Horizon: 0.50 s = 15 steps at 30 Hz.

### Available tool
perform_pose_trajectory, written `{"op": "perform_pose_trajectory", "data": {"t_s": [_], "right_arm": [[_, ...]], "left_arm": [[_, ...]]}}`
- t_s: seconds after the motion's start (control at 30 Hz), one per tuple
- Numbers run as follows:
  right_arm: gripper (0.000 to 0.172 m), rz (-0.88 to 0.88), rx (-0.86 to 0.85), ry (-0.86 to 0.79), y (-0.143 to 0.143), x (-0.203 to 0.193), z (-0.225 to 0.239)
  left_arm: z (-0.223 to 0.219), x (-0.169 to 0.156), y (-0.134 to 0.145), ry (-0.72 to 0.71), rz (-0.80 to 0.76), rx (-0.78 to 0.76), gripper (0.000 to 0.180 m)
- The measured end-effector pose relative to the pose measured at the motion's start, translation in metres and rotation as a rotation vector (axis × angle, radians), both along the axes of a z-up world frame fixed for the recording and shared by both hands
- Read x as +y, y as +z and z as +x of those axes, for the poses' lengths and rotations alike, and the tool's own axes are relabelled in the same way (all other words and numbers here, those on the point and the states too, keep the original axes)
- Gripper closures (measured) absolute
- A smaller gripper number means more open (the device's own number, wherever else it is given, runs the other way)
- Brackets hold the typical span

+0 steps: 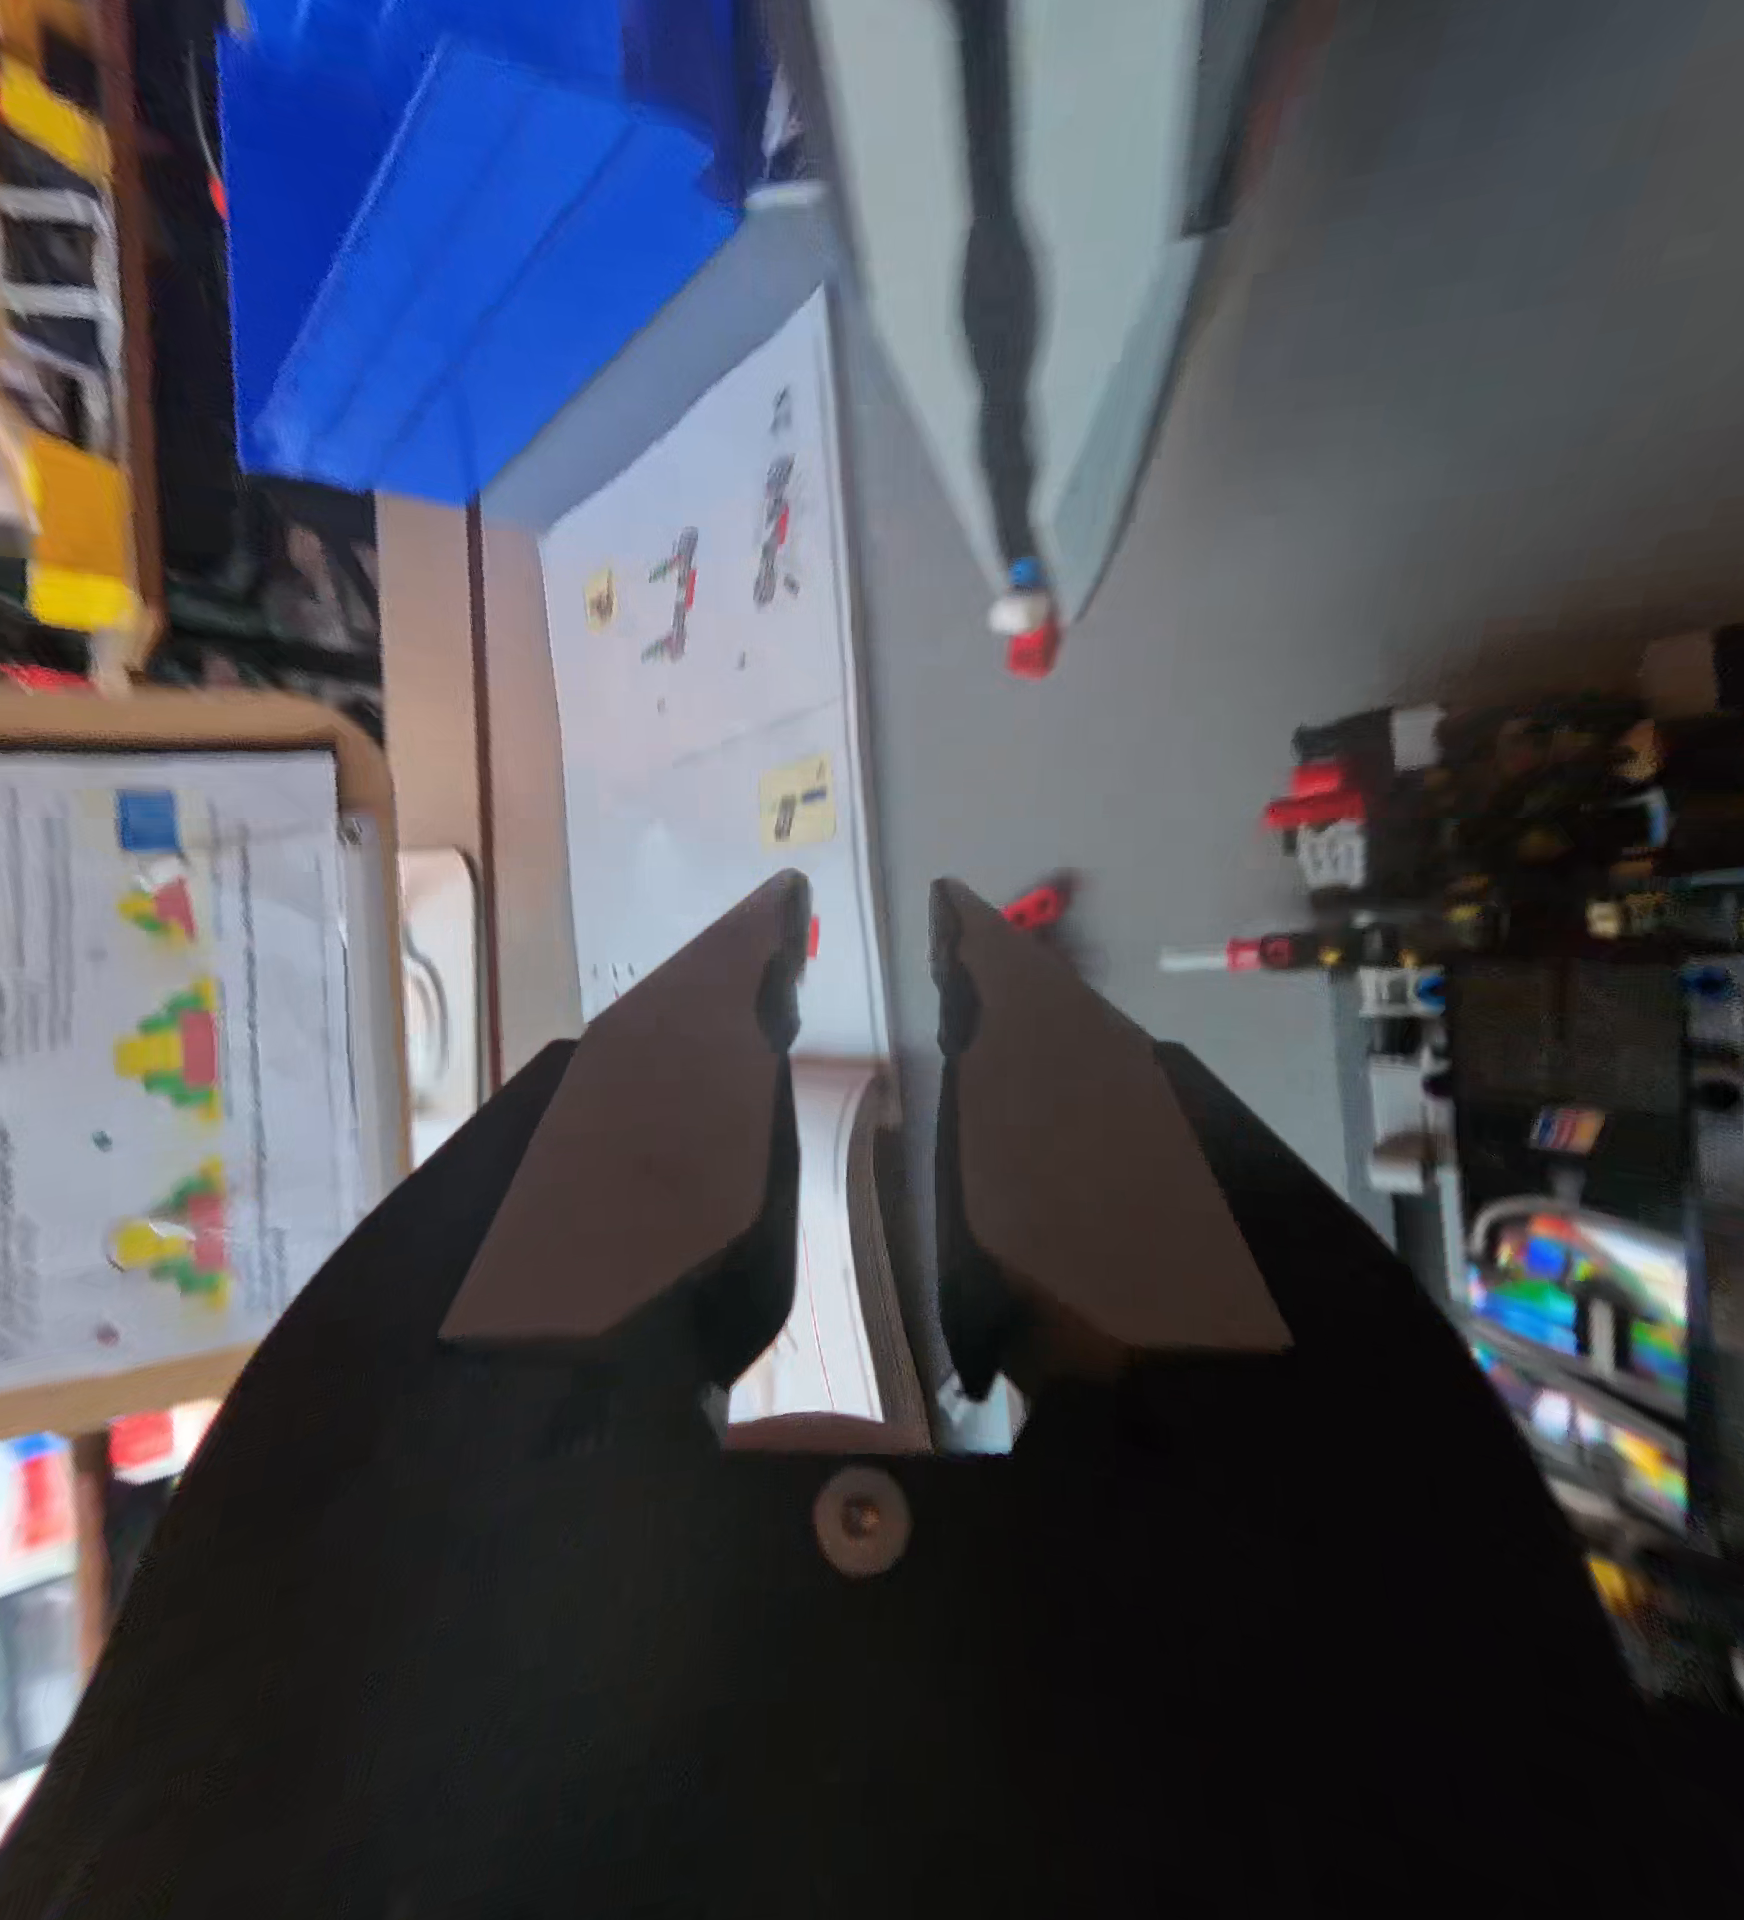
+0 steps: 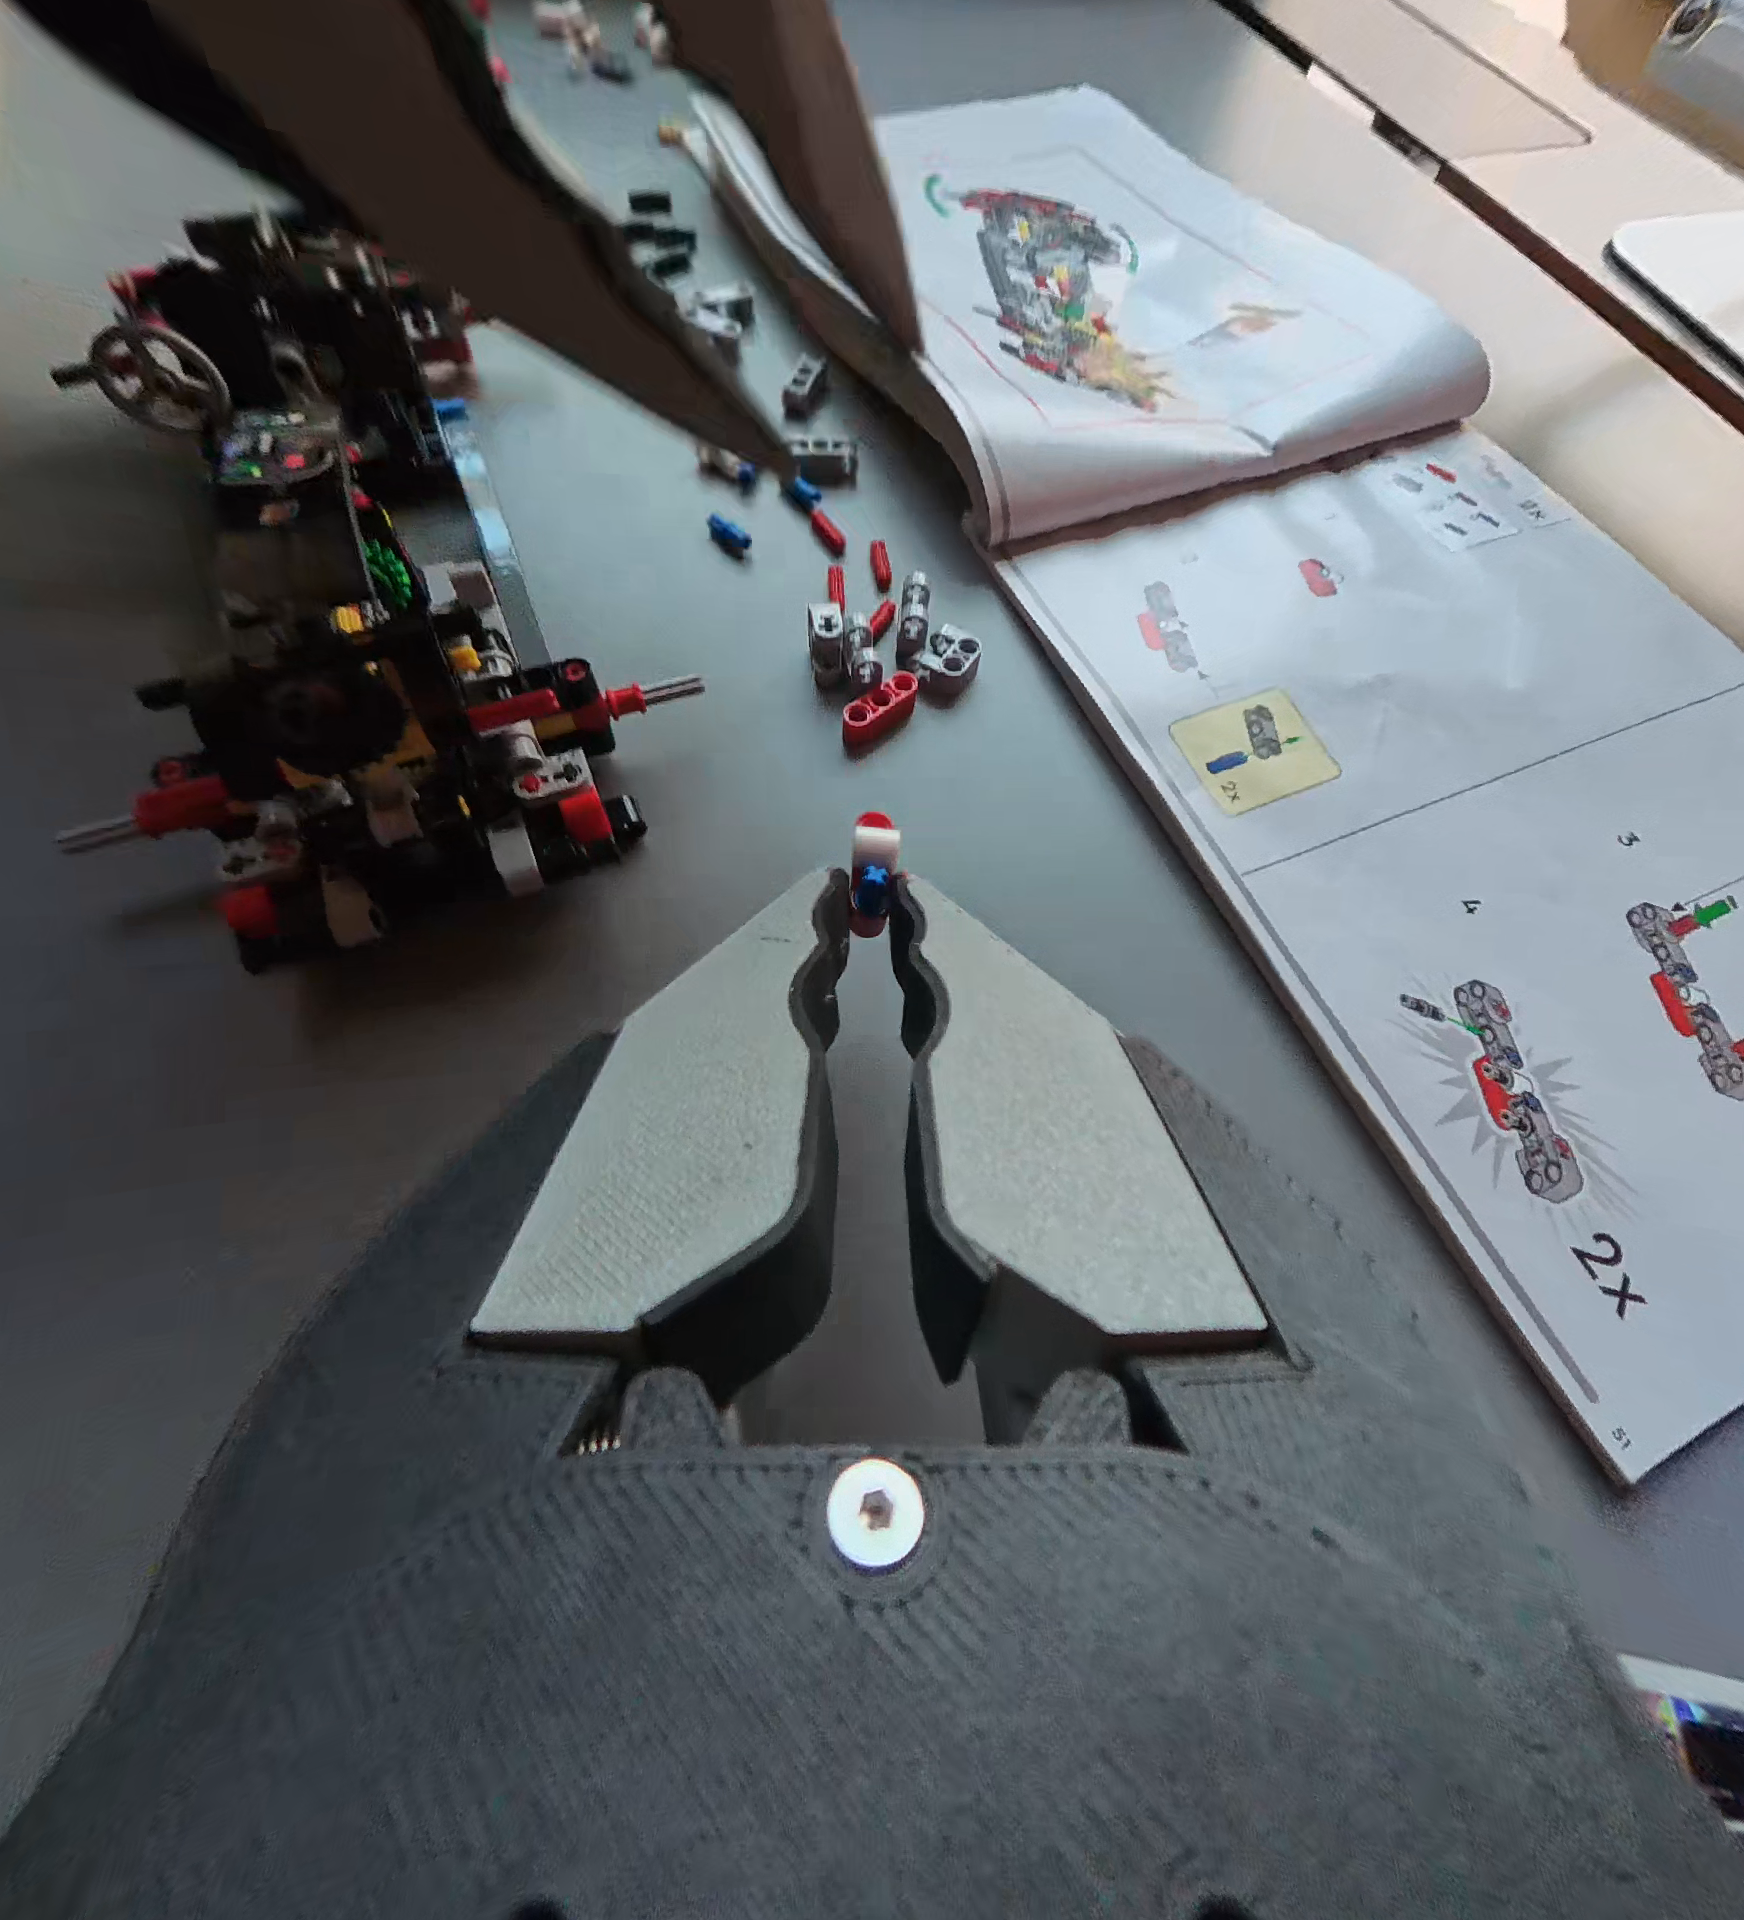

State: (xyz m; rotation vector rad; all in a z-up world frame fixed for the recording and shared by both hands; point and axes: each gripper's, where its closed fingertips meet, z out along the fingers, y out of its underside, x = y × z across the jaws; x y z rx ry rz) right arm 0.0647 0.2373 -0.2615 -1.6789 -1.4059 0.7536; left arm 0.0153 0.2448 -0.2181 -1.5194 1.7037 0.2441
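Right wrist view: the right gripper (image 2: 870, 896) is closed down to a narrow slit on a small brick assembly (image 2: 872, 868), a red beam with a white piece near its far end and a blue pin (image 2: 870, 885) at the fingertips; both pads press its sides; its long axis runs forward along the fingers, red tip pointing away from the camera, raised above the grey tabletop (image 2: 1003, 831); just beyond it lies a heap of loose parts (image 2: 889, 655), grey connectors, red pins and a red three-hole beam (image 2: 880, 710); blue pins (image 2: 730, 533) lie farther off; to the left stands a black, red and yellow brick vehicle model (image 2: 359, 665) with a grey axle (image 2: 665, 689) jutting toward the heap; to the right an open instruction booklet (image 2: 1470, 727) lies flat; the left gripper (image 2: 795, 457) reaches down from the top of the frame, its tips near grey parts by the booklet's spine.

Left wrist view, rolled sideways and blurred: the left gripper (image 1: 868, 904) stands partly open, a clear gap between its brown fingers (image 1: 702, 1039), nothing between them; beyond the gap runs the booklet's (image 1: 702, 675) edge; a small red part (image 1: 1034, 902) lies on the tabletop just beside the right fingertip; the right gripper's assembly (image 1: 1029, 623) shows farther off; a blue bin (image 1: 452, 260) sits behind the booklet.
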Motion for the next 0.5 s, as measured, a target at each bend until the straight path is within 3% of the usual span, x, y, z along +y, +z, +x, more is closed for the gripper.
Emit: {"op": "perform_pose_trajectory", "data": {"t_s": [0.13,0.23,0.5], "right_arm": [[0.167,-0.003,-0.086,0.023,-0.013,-0.003,0.004],[0.167,0.030,-0.145,0.014,-0.021,0.000,0.008],[0.166,0.046,-0.234,0.036,-0.035,-0.003,0.010]], "left_arm": [[-0.050,0.006,0.019,0.189,-0.227,-0.120,0.160],[-0.083,0.008,0.023,0.282,-0.268,-0.178,0.160],[-0.113,-0.009,-0.004,0.378,-0.393,-0.207,0.160]]}}
